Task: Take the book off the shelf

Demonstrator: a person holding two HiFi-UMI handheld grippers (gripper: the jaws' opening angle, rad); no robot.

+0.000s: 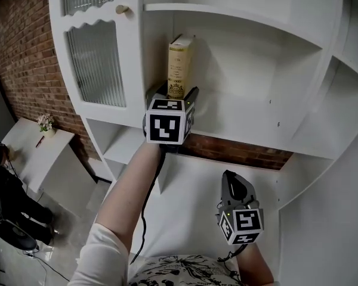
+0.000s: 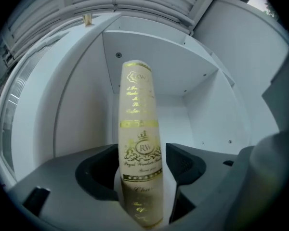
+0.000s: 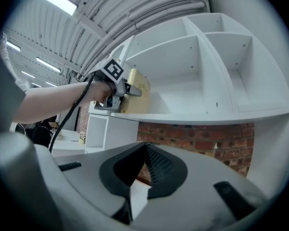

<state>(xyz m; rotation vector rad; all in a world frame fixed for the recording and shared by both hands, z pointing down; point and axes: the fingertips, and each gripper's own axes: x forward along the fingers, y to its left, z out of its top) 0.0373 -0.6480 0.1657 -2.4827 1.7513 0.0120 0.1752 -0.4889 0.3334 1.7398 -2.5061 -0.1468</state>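
Left tongs [image 2: 140,161] spread wide — upright book [image 2: 139,124] between them

Left gripper [image 1: 175,94]: black jaws, grey body, white cube [image 1: 166,121] with black square markers. Right gripper [image 1: 230,180]: same build, own marker cube [image 1: 243,222]. Black cable [image 1: 144,216] along left forearm. White sleeve [image 1: 101,252]; black-and-white patterned top [image 1: 185,270].

"RW" in gold, on book [image 2: 140,129] spine
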